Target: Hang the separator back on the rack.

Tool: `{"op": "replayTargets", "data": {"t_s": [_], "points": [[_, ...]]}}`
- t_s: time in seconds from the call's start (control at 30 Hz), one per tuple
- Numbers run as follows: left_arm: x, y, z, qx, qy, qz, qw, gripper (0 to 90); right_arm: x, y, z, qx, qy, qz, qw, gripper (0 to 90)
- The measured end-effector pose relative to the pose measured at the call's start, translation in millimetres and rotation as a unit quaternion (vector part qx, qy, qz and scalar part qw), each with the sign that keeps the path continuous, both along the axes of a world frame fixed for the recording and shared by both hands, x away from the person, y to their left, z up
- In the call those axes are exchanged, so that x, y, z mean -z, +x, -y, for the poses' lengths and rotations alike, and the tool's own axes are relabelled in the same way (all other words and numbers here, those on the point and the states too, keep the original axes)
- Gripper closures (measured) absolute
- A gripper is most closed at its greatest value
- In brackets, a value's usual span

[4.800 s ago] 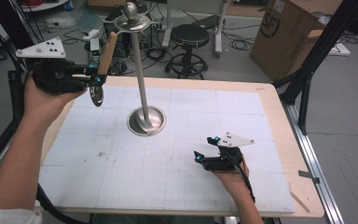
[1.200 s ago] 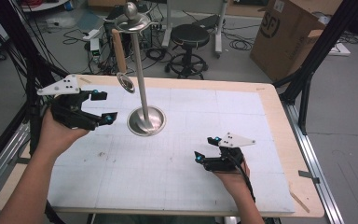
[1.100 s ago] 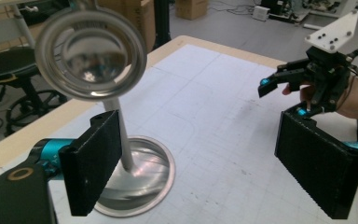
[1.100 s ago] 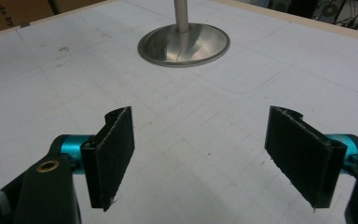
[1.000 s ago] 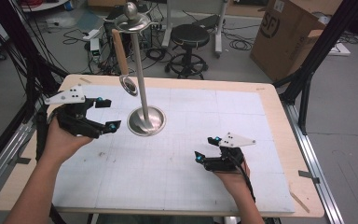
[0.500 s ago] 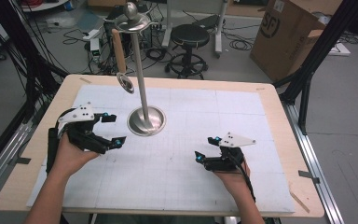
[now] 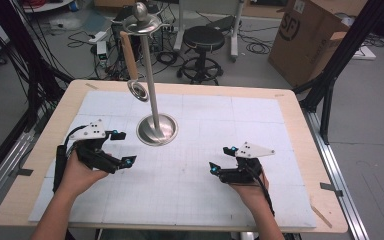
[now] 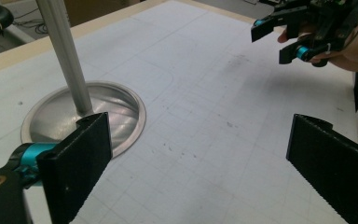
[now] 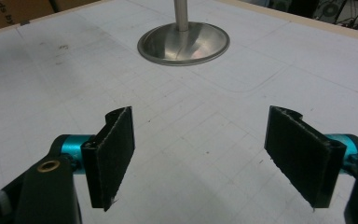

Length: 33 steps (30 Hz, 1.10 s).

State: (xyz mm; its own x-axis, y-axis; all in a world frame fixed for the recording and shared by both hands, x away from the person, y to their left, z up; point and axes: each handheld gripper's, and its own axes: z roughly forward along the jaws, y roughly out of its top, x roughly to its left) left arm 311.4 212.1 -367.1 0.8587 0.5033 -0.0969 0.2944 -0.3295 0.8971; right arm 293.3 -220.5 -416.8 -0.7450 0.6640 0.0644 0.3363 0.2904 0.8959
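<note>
The table (image 7: 300,130) is a pale wood board with a white gridded mat (image 7: 220,150) over most of its top. On the far left part of the mat stands the metal stand (image 7: 150,85): a round polished base (image 7: 157,130), a slim upright pole, a disc and ball at the top. From the stand's top a wooden-handled utensil (image 7: 129,55) hangs beside the pole, its ring-shaped metal end (image 7: 138,91) lowest and clear of the base.

My left gripper (image 7: 114,154) sits low over the mat, just left of and nearer me than the base. Its 2 jaws stand wide apart and have just been opening further; nothing lies between them. In the left gripper view (image 8: 196,163) the base and the foot of the pole show past the left jaw.

My right gripper (image 7: 221,160) rests at the near right of the mat, well apart from the stand. Its 2 jaws are also spread, with bare mat between them, as the right gripper view (image 9: 200,149) confirms; the base lies straight ahead there (image 9: 183,44).

Neither gripper touches the utensil or the stand.
</note>
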Motion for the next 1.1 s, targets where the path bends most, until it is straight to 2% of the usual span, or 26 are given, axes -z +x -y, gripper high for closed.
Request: {"op": "replayTargets", "data": {"t_s": [0.1, 0.17, 0.23, 0.3, 0.37, 0.47, 0.57, 0.67, 0.8, 1.1], "points": [[1.9, 0.3, 2.7, 0.004, 0.002, -0.003, 1.0000, 6.3, 0.6, 0.2, 0.6, 0.000, -0.005, -0.002, 1.0000, 23.4], [4.1, 1.1, 5.0, 0.007, 0.011, -0.006, 0.9999, 5.5, 0.7, 0.5, 0.5, 0.001, -0.004, -0.001, 1.0000, 23.4], [7.4, 1.9, 7.4, 0.005, 0.017, -0.009, 0.9998, 1.7, 0.8, 0.7, 0.2, 0.002, -0.004, -0.001, 1.0000, 23.5], [12.2, 2.7, 7.2, 0.004, 0.009, -0.014, 0.9999, 1.6, 1.0, 1.0, 0.4, 0.001, -0.005, -0.001, 1.0000, 23.5], [16.0, 3.5, 6.8, -0.001, 0.017, -0.014, 0.9998, 1.6, 0.9, 1.0, 1.0, 0.002, -0.005, 0.001, 1.0000, 23.5], [20.3, 4.0, 6.1, -0.002, 0.015, -0.021, 0.9997, 1.6, 0.4, 0.7, 1.8, 0.002, -0.003, 0.000, 1.0000, 23.5], [23.0, 4.5, 6.5, -0.003, 0.028, -0.023, 0.9993, 1.6, 0.6, 0.8, 1.5, 0.001, -0.003, 0.000, 1.0000, 23.5], [23.8, 4.7, 7.4, -0.004, 0.022, -0.025, 0.9995, 1.6, 0.7, 0.8, 1.1, -0.001, -0.003, 0.001, 1.0000, 23.5], [25.0, 5.5, 7.6, -0.004, 0.028, -0.026, 0.9993, 1.6, 0.3, 0.0, 1.9, 0.001, -0.004, -0.001, 1.0000, 23.5], [26.3, 7.0, 7.5, -0.005, 0.026, -0.027, 0.9993, 1.7, 1.1, -1.0, 1.5, 0.001, -0.010, -0.002, 0.9999, 23.6]]}}
